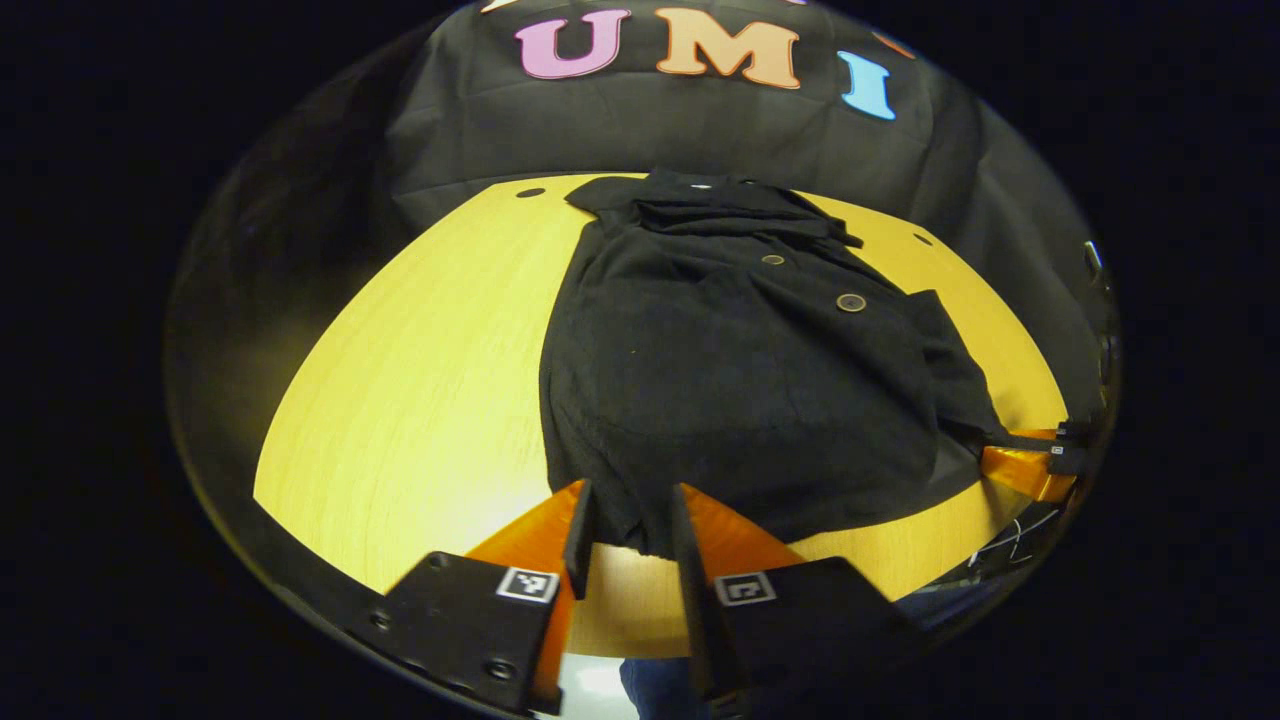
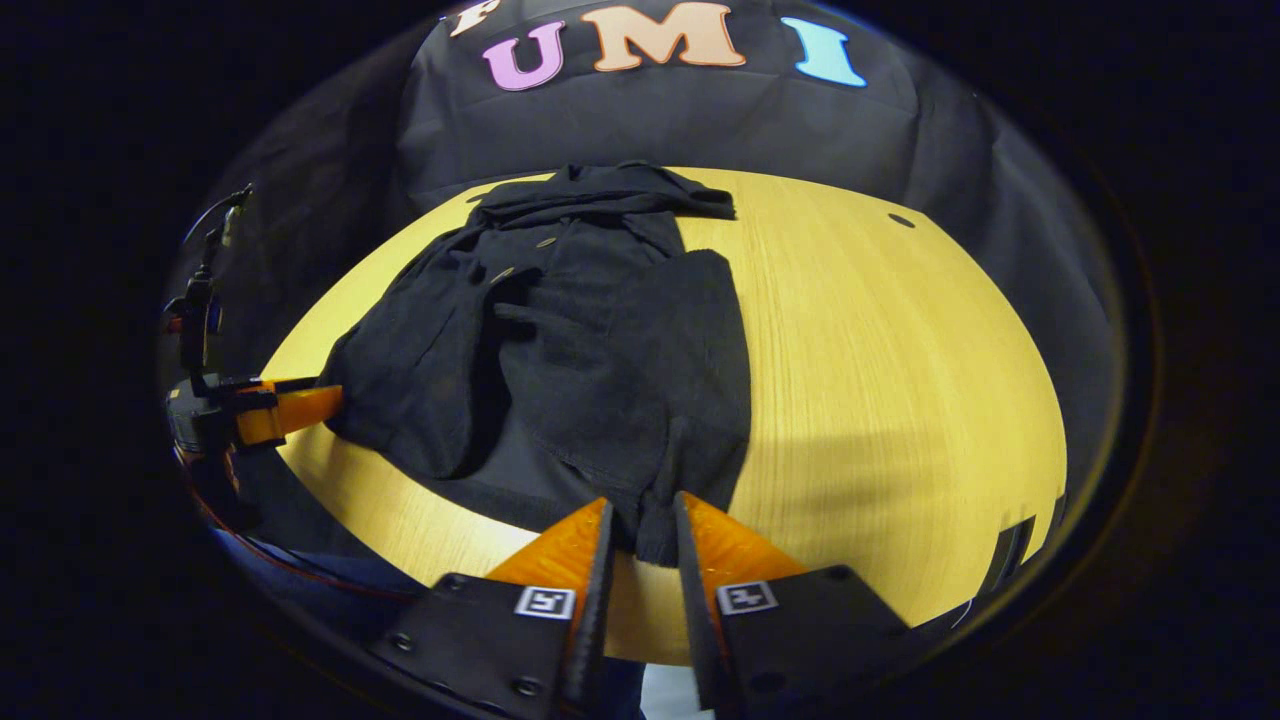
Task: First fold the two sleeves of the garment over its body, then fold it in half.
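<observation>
A black buttoned garment (image 1: 740,370) lies lengthwise on the yellow wooden table (image 1: 420,380), collar at the far end, sleeves laid over its body. My left gripper (image 1: 630,535) is shut on the near hem at one corner. My right gripper (image 1: 1010,445) shows at the right edge of the left gripper view, pinching the other corner. In the right gripper view the garment (image 2: 600,350) runs away from my right gripper (image 2: 645,540), which is shut on the hem. My left gripper (image 2: 325,400) holds the hem's far left corner. The near hem is raised slightly off the table, with shadow under it.
The table (image 2: 900,350) has bare wood on both sides of the garment and small dark holes (image 2: 900,220) near its far edge. The black booth cloth hangs right behind the table. The near table edge runs just under both grippers.
</observation>
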The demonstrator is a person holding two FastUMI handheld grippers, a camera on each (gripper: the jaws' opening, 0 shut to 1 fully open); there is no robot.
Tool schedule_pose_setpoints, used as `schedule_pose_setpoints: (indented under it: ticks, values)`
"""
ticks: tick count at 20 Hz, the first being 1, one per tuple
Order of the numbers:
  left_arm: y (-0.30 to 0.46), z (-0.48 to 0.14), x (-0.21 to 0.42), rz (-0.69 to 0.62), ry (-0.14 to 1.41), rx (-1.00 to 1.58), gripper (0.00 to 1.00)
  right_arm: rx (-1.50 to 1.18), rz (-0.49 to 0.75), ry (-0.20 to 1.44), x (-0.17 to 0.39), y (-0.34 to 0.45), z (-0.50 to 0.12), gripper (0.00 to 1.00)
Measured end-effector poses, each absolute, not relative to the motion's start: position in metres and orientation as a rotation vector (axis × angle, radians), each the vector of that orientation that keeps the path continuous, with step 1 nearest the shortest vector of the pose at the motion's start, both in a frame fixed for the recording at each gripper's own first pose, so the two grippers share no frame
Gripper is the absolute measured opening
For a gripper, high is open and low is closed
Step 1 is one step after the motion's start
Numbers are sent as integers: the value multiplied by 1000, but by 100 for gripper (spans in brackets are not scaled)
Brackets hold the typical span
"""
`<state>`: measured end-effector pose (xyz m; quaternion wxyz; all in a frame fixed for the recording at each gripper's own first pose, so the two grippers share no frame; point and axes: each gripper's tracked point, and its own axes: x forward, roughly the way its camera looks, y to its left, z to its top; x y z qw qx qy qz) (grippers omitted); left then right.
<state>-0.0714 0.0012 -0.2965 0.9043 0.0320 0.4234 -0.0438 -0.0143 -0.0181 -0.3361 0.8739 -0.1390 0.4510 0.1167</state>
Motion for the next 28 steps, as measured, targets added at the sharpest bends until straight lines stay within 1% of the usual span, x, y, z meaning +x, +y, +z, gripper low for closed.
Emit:
schedule_pose_setpoints:
  ticks: [1, 2, 3, 4, 5, 6, 7, 8, 9, 10, 13, 17, 21, 22, 23, 24, 28]
  values:
    - [0, -296, -71, -103, 873, 62, 37, -292, 246, 951, -15, -17, -337, 23]
    - [-3, -295, -73, -105, 874, 44, 31, -296, 253, 955, -14, -16, -337, 14]
    - [-4, -296, -71, -97, 872, 25, 23, -292, 251, 965, -14, -16, -337, 17]
    - [-3, -296, -70, -91, 870, 19, 11, -291, 255, 970, -15, -16, -336, 11]
    - [-4, -297, -71, -92, 871, 17, 9, -284, 257, 971, -14, -15, -338, 11]
    - [-5, -296, -70, -87, 869, 16, 7, -280, 258, 974, -14, -16, -337, 5]
    - [-4, -297, -71, -82, 865, 17, 6, -283, 265, 978, -14, -15, -336, 7]
    - [-4, -296, -69, -74, 860, 19, 3, -284, 268, 977, -13, -15, -335, 7]
    - [-5, -296, -69, -68, 856, 27, 2, -279, 265, 978, -13, -16, -335, 2]
    - [-5, -297, -68, -66, 860, 38, 0, -280, 266, 974, -10, -15, -337, 3]
    - [-7, -289, -66, -70, 856, 64, 0, -272, 269, 994, -10, -15, -333, 2]
    - [-14, -256, -50, -88, 801, 91, 0, -218, 274, 986, 0, -11, -311, 2]
    - [-23, -221, -21, -52, 717, 76, 0, -203, 300, 939, 26, -2, -277, 2]
    - [-26, -214, -14, -48, 703, 69, 0, -201, 309, 921, 34, 0, -268, 0]
    - [-28, -206, -7, -42, 681, 62, 0, -194, 320, 904, 43, 3, -259, 0]
    - [-30, -197, 3, -38, 659, 54, 0, -183, 328, 890, 54, 6, -250, 2]
    - [-35, -167, 46, -37, 553, 53, 0, -186, 356, 808, 99, 12, -213, 2]
